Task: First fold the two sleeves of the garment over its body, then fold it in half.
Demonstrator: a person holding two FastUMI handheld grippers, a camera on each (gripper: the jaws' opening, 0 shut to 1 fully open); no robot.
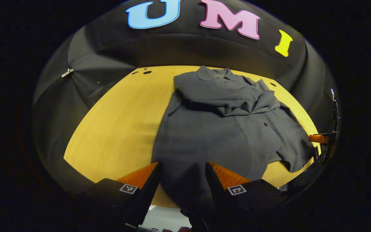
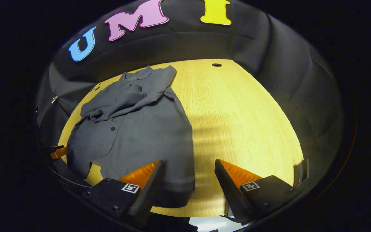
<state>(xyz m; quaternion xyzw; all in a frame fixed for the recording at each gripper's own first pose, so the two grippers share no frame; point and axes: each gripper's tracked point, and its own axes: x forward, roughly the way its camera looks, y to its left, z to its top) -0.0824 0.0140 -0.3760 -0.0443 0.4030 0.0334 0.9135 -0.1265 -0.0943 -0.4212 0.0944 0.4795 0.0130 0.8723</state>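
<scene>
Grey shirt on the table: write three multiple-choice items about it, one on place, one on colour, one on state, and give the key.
1. Where does the grey shirt lie?
A. On the yellow wooden table
B. On the floor
C. Hung on the booth wall

2. What colour is the shirt?
A. Red
B. White
C. Dark grey

3. How do the sleeves lie?
A. Spread flat to both sides
B. Folded across the chest below the collar
C. Rolled up to the shoulders

Key: 1 A, cloth rests on the tabletop in both views. 2 C, the fabric is dark grey throughout. 3 B, bunched sleeve cloth crosses the chest, while the hem lies unfolded between the left gripper fingers.
</scene>
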